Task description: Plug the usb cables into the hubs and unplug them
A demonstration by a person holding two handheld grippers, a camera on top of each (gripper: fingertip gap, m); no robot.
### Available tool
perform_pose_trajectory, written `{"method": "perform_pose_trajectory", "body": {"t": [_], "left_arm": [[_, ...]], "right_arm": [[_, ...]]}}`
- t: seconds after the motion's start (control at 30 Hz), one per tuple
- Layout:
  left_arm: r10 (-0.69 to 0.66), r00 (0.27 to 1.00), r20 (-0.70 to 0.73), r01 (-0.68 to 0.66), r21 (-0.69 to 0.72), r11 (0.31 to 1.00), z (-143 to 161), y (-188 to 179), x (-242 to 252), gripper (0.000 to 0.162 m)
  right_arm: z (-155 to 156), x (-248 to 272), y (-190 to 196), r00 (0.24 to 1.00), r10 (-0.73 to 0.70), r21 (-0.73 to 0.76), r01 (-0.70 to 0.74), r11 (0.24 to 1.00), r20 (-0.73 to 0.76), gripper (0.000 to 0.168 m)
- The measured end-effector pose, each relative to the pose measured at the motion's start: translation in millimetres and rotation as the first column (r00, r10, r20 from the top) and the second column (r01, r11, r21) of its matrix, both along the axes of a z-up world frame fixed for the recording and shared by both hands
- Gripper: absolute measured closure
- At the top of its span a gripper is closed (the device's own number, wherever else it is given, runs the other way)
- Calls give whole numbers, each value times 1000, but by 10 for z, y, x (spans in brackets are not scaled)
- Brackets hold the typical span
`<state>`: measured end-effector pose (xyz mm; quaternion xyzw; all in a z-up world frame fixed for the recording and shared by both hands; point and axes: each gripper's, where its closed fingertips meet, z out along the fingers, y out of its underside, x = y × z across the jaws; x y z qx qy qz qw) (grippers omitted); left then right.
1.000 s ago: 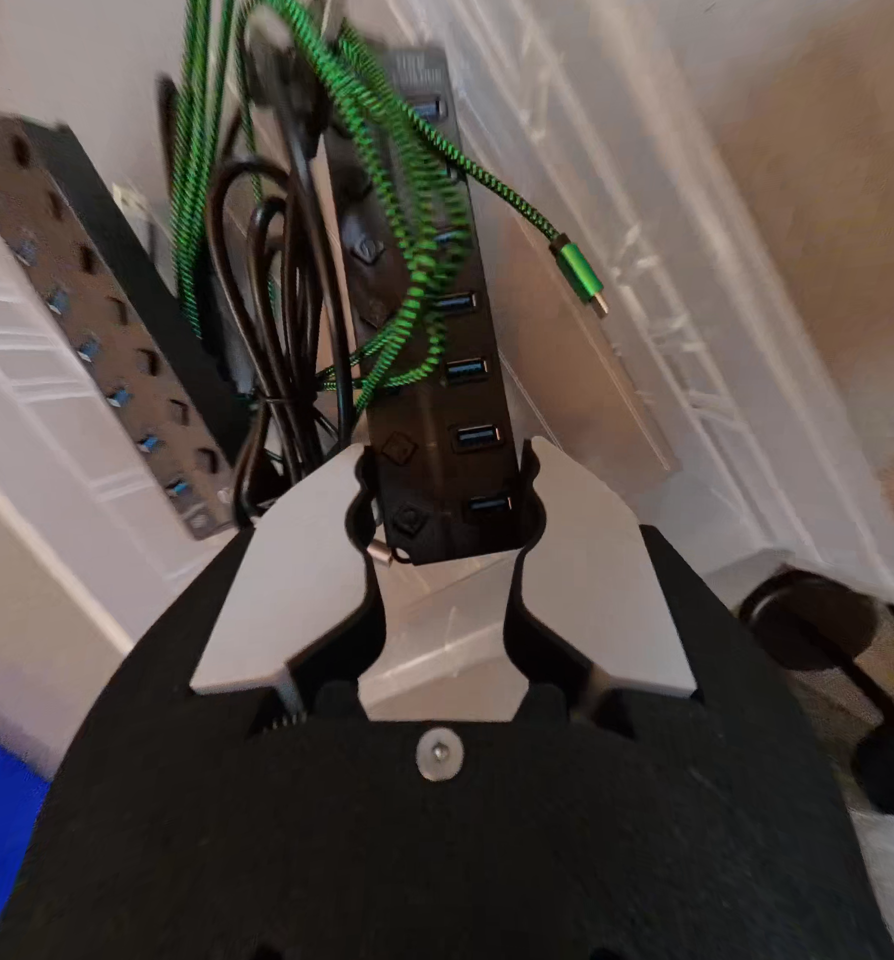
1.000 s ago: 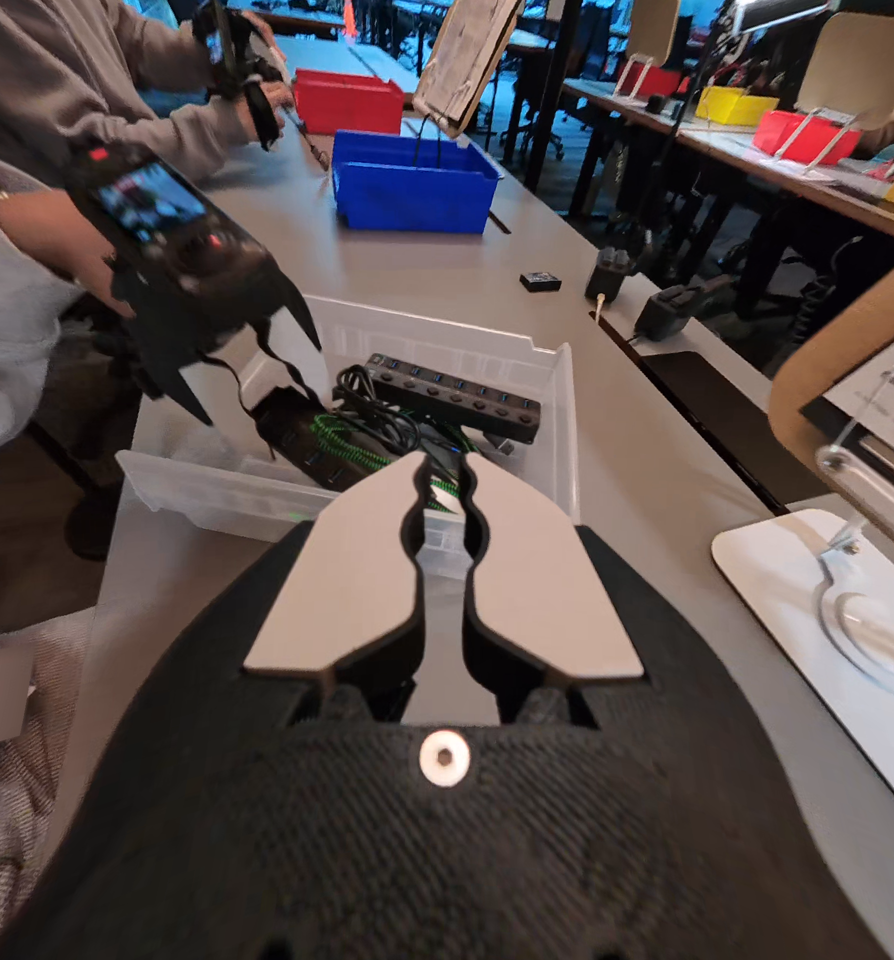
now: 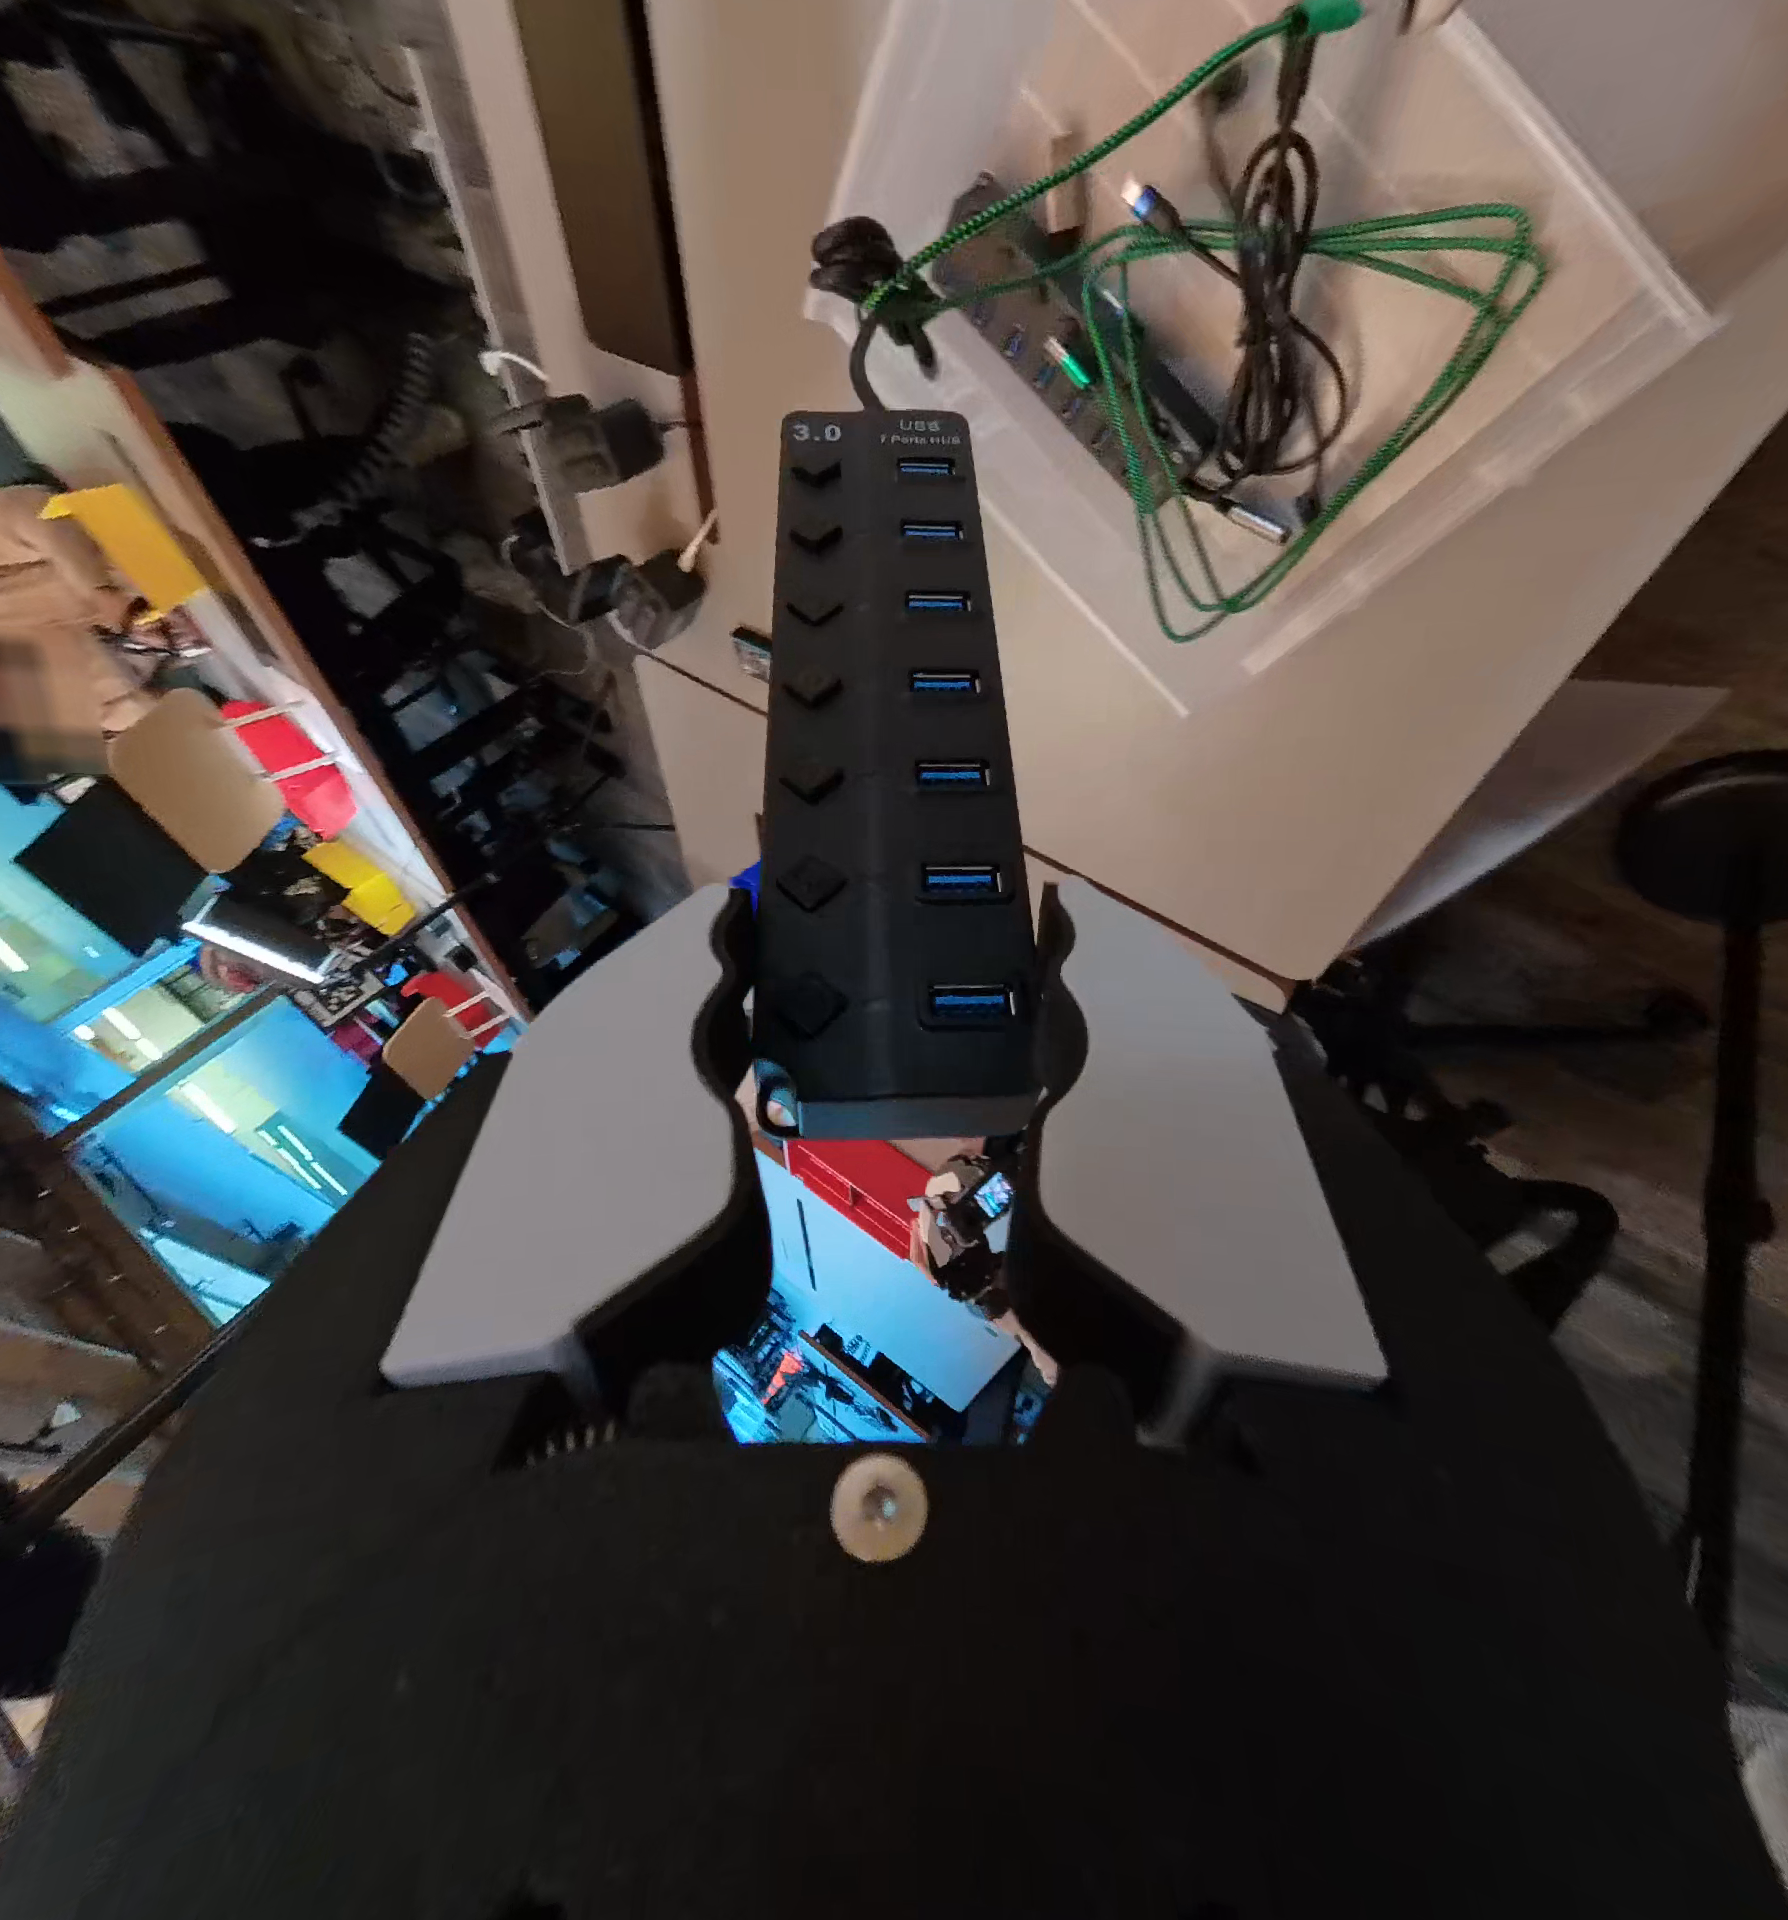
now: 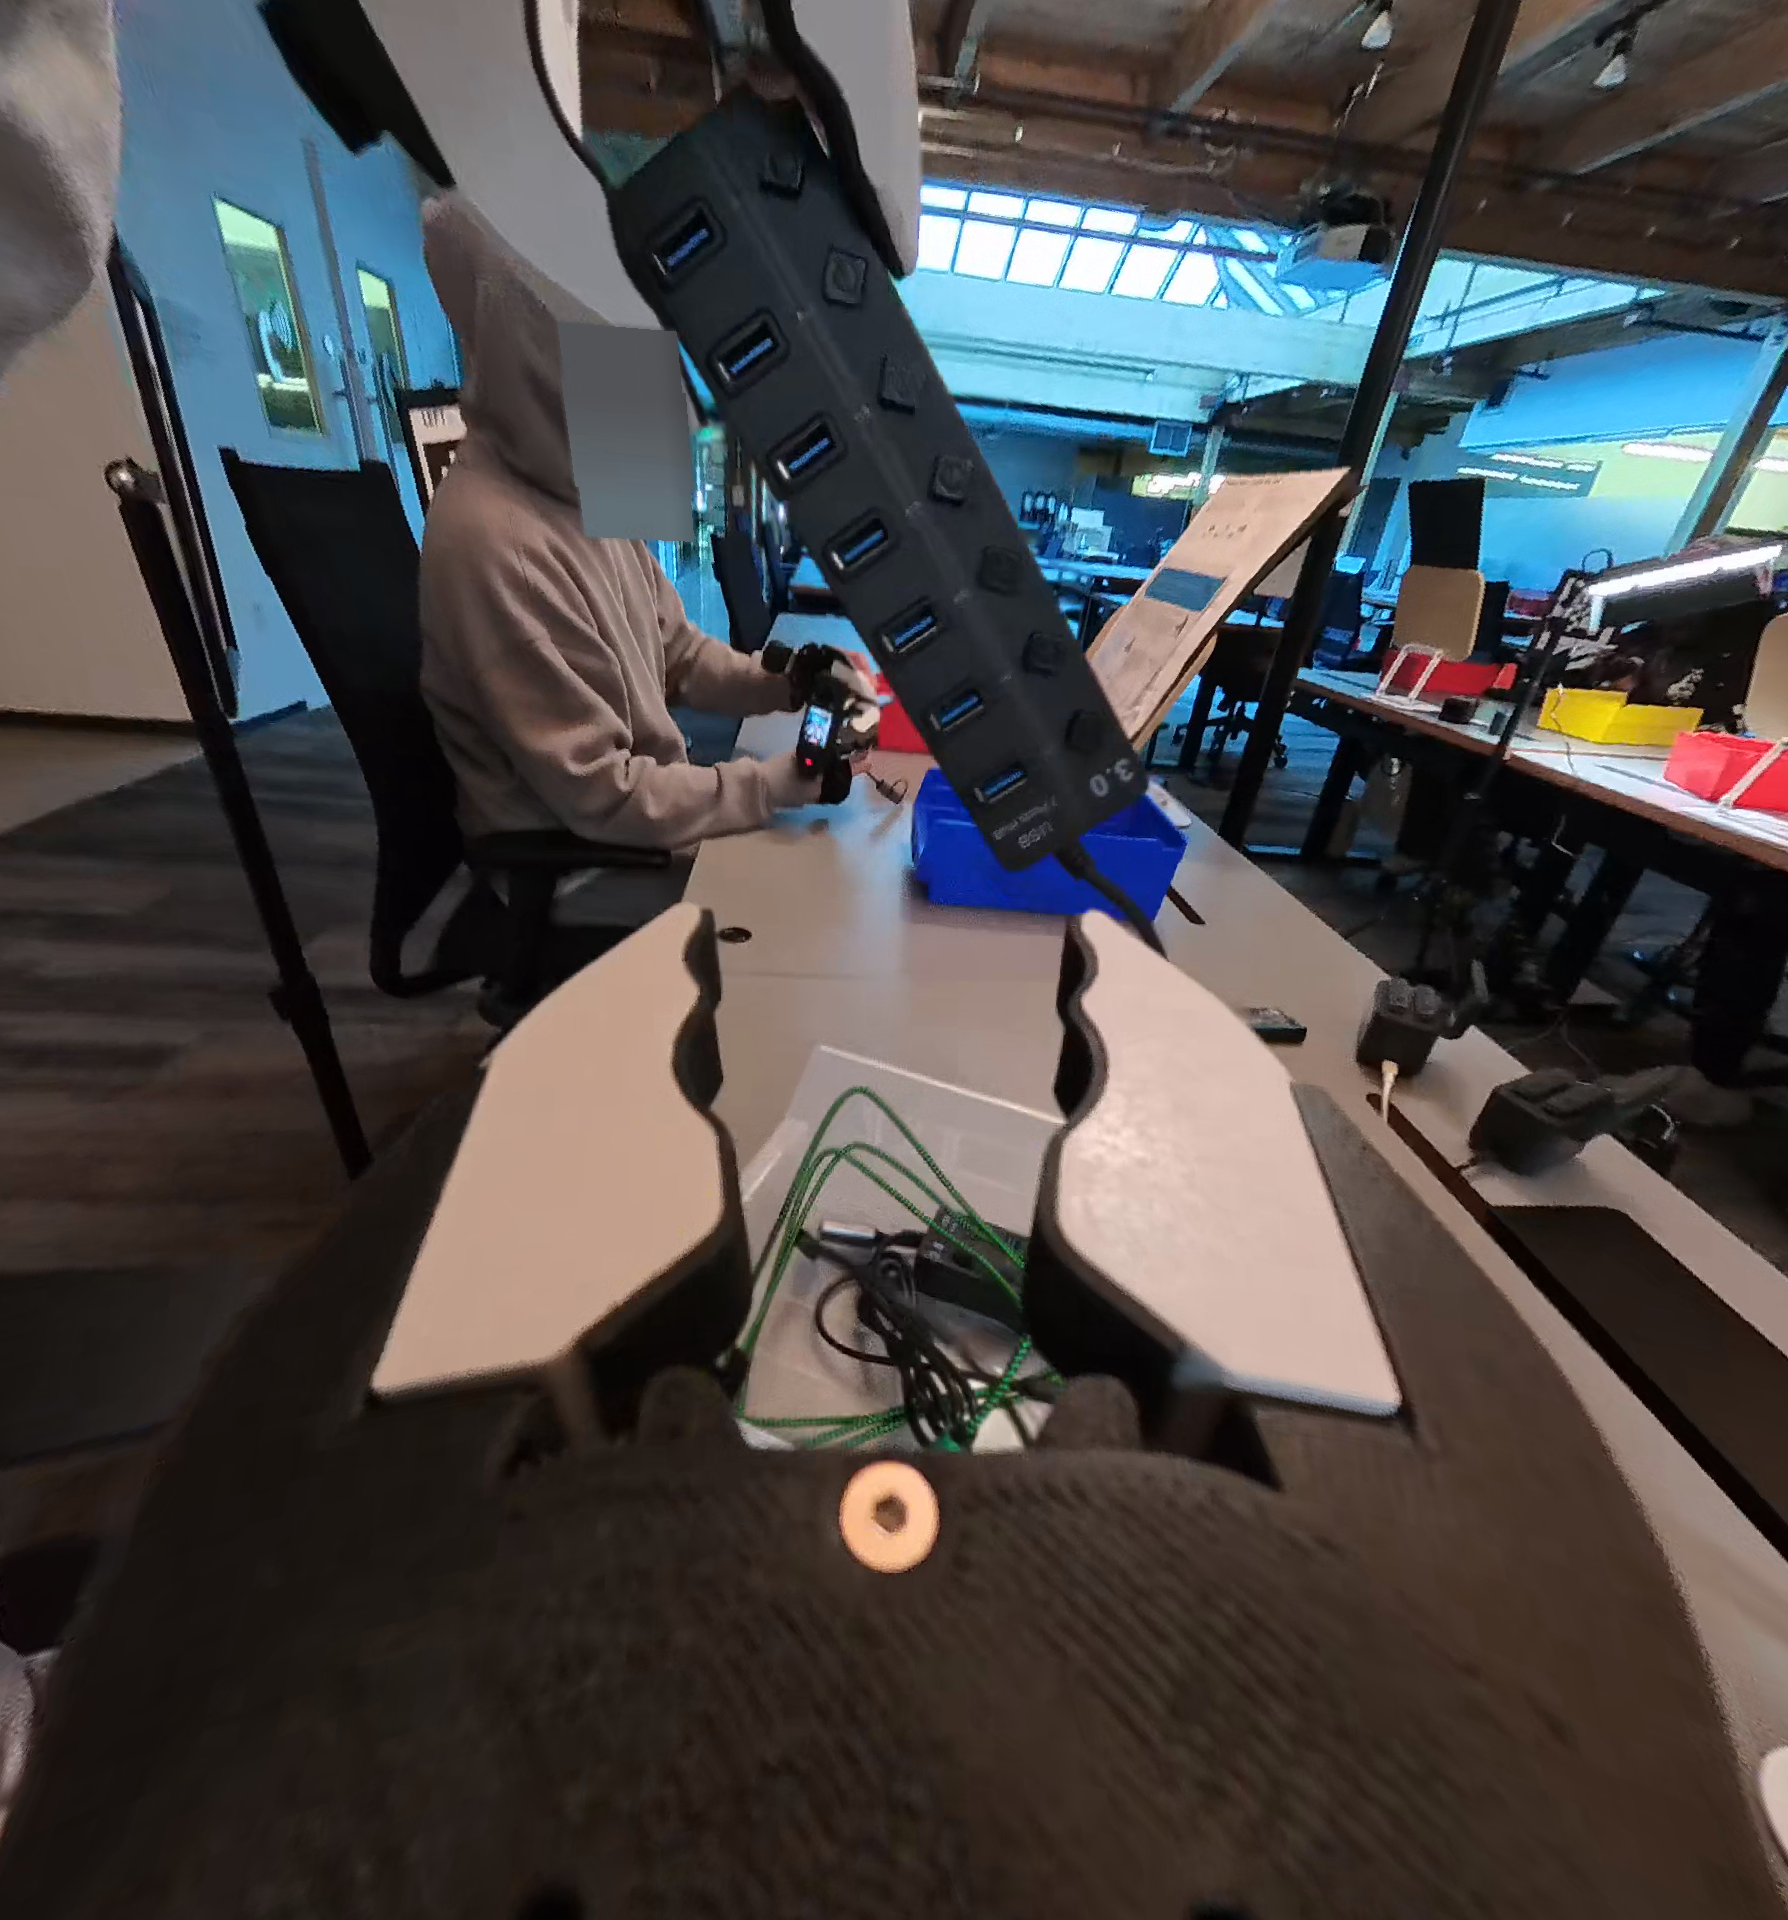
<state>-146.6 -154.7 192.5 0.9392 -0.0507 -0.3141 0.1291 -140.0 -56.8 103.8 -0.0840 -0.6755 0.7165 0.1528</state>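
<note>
**One hub gripped and lifted, cables lying in the tray**

Seven ports down the face of the black hub (image 3: 895, 748), all empty, a row of buttons beside them. Pinched at its near end between the fingers (image 3: 1160, 1091) of the left gripper (image 3: 890, 1029), clear of the desk (image 3: 1129, 810). Hanging from the far end, a black cord, toward the clear tray (image 3: 1472, 644) at 1 o'clock. In that tray: a second hub (image 3: 1087, 353), green braided cables (image 3: 1409, 343) and black ones, loosely tangled.

Right gripper (image 4: 885, 997) spread wide and empty, over the tray, the lifted hub at 12 o'clock above it.

Probably light, stiff plastic, smooth-sided, so liable to pivot in an end grip when a plug pushes in. Better held nearer the port in use. Cables limp; best taken by the rigid plug shell, not the braid.
</note>
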Motion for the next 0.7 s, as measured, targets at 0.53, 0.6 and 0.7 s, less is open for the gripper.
{"method": "perform_pose_trajectory", "body": {"t": [0.53, 0.6, 0.7], "left_arm": [[-68, 971, -228, 91, 90, 992, 452, -340, -205, 106], [-80, 972, -223, 112, 137, 984, 470, -273, -179, 106], [-118, 957, -265, 148, 100, 984, 500, -224, -182, 106]], "right_arm": [[56, 70, 422, 995, -102, -47, 102, 994, -7, 111], [3, 54, 354, 995, -99, -29, 98, 995, -5, 111], [-115, -34, 238, 994, -104, 14, 104, 995, 18, 110]]}}
